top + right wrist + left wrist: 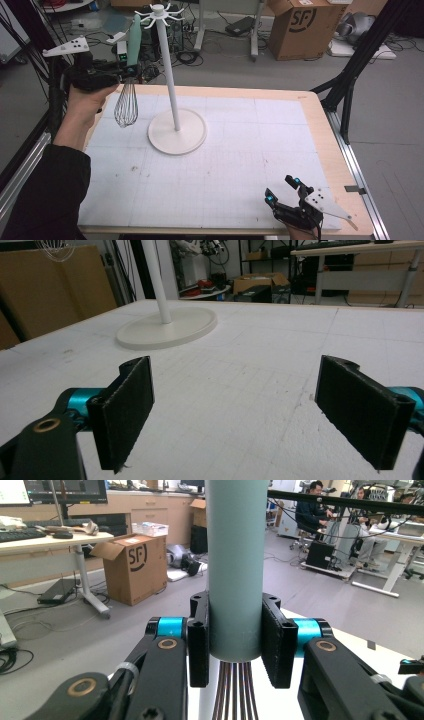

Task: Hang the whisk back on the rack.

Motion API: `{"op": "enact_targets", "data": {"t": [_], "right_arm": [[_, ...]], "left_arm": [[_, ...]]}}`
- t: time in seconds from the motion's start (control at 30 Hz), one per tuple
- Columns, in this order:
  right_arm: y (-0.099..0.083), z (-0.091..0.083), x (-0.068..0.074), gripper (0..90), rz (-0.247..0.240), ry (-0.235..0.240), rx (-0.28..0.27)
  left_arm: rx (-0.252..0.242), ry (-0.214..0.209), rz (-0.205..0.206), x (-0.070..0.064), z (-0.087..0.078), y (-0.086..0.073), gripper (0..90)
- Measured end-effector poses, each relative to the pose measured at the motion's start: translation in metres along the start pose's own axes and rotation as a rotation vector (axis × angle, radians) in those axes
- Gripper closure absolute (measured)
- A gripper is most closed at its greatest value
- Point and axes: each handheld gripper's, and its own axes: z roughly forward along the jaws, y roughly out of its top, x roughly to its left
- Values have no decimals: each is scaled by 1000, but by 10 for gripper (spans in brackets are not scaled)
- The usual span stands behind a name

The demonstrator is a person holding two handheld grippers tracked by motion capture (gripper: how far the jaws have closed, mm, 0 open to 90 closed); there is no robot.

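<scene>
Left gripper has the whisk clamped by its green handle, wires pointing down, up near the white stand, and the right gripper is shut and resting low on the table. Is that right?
Not quite. The right gripper is open: the right gripper view shows its jaws wide apart with nothing between them. The rest holds: the left gripper clamps the whisk by its green handle, wires down, beside the white stand.
</scene>
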Motion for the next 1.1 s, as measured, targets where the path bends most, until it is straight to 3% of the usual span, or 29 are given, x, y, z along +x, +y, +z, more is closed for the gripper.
{"op": "enact_targets", "data": {"t": [0.23,0.33,0.63,0.9,1.1], "right_arm": [[0,0,0,148,0,-1,0],[0,-1,1,148,3,-3,-2],[0,-1,0,148,-2,-2,0],[0,0,1,148,-9,7,-2],[1,0,3,148,-10,0,-2]], "left_arm": [[-1,-21,-19,2,1,-1,682],[-2,-8,-25,2,2,-1,552],[-18,-29,-39,1,1,-5,471],[-44,-74,5,-11,-11,-18,363],[-51,-115,14,-29,-24,-40,309]]}}
